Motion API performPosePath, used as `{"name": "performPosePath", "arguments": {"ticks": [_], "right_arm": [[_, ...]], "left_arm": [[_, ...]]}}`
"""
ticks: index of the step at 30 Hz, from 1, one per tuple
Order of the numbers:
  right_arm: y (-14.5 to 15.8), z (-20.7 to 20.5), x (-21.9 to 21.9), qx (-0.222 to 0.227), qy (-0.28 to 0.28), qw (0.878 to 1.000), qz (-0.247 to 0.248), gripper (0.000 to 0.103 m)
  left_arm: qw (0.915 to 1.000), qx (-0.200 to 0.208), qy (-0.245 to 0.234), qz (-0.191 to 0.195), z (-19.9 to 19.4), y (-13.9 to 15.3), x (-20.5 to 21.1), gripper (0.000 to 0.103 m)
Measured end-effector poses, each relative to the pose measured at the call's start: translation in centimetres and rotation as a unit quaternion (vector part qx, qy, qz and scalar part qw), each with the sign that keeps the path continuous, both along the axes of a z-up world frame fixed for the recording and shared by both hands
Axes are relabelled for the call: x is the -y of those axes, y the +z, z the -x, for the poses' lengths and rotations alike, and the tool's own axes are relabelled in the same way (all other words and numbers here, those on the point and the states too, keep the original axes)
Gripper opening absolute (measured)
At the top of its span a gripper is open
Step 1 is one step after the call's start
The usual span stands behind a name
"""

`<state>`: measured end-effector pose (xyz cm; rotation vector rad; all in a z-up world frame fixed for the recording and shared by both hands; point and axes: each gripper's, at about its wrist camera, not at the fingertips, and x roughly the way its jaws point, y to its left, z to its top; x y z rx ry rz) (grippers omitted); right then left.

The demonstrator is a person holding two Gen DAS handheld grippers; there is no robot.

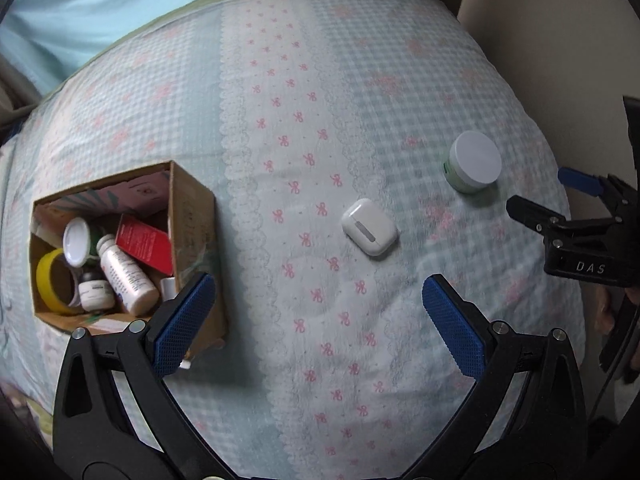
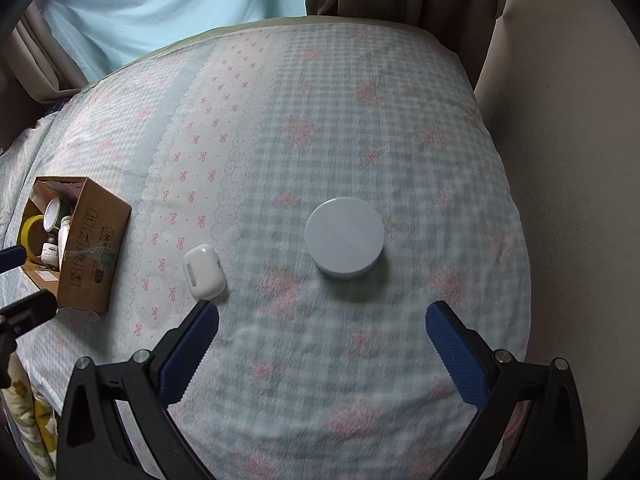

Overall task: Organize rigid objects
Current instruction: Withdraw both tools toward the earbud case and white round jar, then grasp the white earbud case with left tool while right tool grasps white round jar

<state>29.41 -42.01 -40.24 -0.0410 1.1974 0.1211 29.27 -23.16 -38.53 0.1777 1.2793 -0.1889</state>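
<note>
Blue-padded, both tongs gape empty over the quilted bedspread point(image 2: 360, 140): right gripper point(image 2: 322, 344) just short of one round white-lidded jar point(image 2: 345, 236), left gripper point(image 1: 318, 316) behind one glossy earbud case point(image 1: 370, 227), cardboard box point(image 1: 192, 216) leftward.

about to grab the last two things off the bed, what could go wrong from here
1. The round jar sits on soft bedding, so pressing down may tip it.
2. The smooth earbud case could slip from the pads.
3. The cardboard box is already crowded, so additions may not settle.
</note>
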Motion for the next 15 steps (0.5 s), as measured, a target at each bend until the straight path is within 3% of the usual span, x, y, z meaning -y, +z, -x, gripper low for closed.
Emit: {"name": "performPosePath", "arguments": {"ticks": [3,6,10,15], "right_arm": [[-2.0,-0.9,0.9,0.025,0.026,0.999,0.003,0.103],[-4.0,-1.7,1.5,0.049,0.062,0.997,0.007,0.103],[-6.4,-2.8,1.7,0.074,0.105,0.992,0.018,0.103],[-8.8,-4.4,1.6,0.085,0.127,0.988,0.007,0.103]], "left_arm": [[0.996,0.008,-0.085,-0.029,-0.6,-3.4,2.4,0.103],[0.9863,0.012,-0.156,-0.051,-1.4,-6.4,4.3,0.103],[0.9746,0.007,-0.218,-0.049,-3.0,-9.4,5.6,0.101],[0.964,-0.032,-0.261,-0.038,-4.5,-13.0,5.9,0.081]]}}
